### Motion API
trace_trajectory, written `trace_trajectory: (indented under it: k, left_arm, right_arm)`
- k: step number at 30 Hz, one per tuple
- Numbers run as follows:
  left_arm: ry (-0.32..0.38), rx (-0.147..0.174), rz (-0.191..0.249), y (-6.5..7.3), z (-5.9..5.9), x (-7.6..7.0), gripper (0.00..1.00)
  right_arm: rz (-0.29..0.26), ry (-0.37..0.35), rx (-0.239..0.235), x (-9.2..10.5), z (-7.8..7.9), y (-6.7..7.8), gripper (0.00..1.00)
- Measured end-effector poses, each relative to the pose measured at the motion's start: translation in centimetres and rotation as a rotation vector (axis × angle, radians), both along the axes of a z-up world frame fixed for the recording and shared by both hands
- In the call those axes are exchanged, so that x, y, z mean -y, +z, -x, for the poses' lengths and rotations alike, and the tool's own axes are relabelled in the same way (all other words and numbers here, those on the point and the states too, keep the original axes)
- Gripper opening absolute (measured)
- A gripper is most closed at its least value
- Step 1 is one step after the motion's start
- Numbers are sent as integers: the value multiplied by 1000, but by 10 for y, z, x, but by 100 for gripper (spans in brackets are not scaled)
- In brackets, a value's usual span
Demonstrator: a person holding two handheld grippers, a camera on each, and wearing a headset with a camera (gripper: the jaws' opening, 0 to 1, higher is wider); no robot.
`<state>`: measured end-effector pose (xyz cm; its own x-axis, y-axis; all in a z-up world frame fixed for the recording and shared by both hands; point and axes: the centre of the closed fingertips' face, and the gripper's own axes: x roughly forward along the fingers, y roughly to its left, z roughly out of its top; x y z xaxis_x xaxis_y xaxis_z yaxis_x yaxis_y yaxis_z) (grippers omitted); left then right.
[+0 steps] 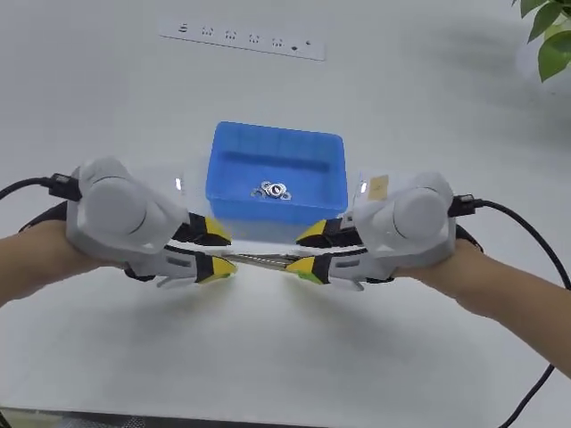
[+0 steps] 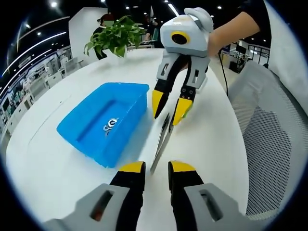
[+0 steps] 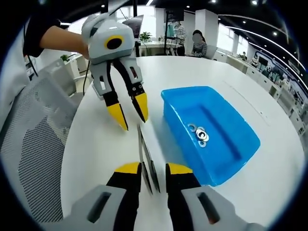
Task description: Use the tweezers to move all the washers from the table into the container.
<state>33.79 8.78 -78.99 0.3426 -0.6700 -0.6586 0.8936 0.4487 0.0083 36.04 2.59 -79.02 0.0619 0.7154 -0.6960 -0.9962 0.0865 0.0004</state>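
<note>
The blue container (image 1: 277,134) stands mid-table with several steel washers (image 1: 272,191) heaped inside it. Just in front of it the two grippers face each other tip to tip. A pair of metal tweezers (image 1: 263,260) spans the space between them. My right gripper (image 3: 154,168) is shut on the tweezers' (image 3: 144,154) two-pronged end. The left gripper (image 2: 156,168) is open by a narrow gap, and the tweezers' (image 2: 161,144) joined end lies beside one of its fingers, unpinched. The washers (image 3: 199,134) also show in the right gripper view.
A white power strip (image 1: 241,37) lies at the table's far edge and a green plant (image 1: 549,36) stands at the far right corner. Black cables trail from both grippers. A mesh chair (image 2: 274,144) stands by the near table edge.
</note>
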Motion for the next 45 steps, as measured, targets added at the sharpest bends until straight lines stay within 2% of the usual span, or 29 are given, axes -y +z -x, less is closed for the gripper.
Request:
trace_trajectory:
  k: [4, 6, 7, 10, 12, 16, 19, 21, 24, 28, 33, 36, 38, 41, 45]
  left_arm:
    - [51, 3, 27, 5, 6, -8, 27]
    - [113, 8, 80, 13, 5, -13, 28]
    - [149, 15, 111, 18, 4, -17, 28]
    - [215, 50, 148, 31, 1, -29, 31]
    - [224, 75, 149, 40, 2, -34, 34]
    - [253, 107, 188, 58, 1, -39, 43]
    - [236, 143, 235, 74, 4, -34, 51]
    - [223, 171, 236, 81, 6, -30, 54]
    - [221, 192, 244, 89, 6, -26, 61]
    - [214, 192, 213, 91, 4, -29, 73]
    - [207, 200, 216, 104, 7, -29, 85]
    - [211, 191, 252, 113, 7, -28, 93]
    - [232, 198, 261, 120, 4, -30, 99]
    - [236, 220, 242, 126, 2, -32, 99]
    - [237, 239, 255, 135, 3, -28, 99]
  right_arm:
    - [-18, -27, 13, 6, -2, 8, 21]
    - [-64, -62, 32, 6, -6, 18, 21]
    - [-85, -84, 26, 6, -8, 23, 21]
    - [-118, -109, 30, 10, -10, 34, 22]
    - [-126, -117, 39, 13, -9, 40, 23]
    - [-145, -141, 43, 21, -7, 49, 26]
    - [-159, -156, 44, 26, -5, 55, 28]
    - [-165, -169, 45, 28, -4, 59, 30]
    - [-189, -196, 55, 31, -4, 68, 31]
    - [-216, -220, 82, 33, -4, 82, 34]
    - [-251, -237, 93, 38, -2, 95, 46]
    - [-277, -260, 88, 42, -1, 100, 54]
    - [-282, -266, 90, 46, 1, 103, 56]
    - [-287, -274, 92, 50, 4, 107, 61]
    - [-283, -261, 109, 52, 8, 111, 67]
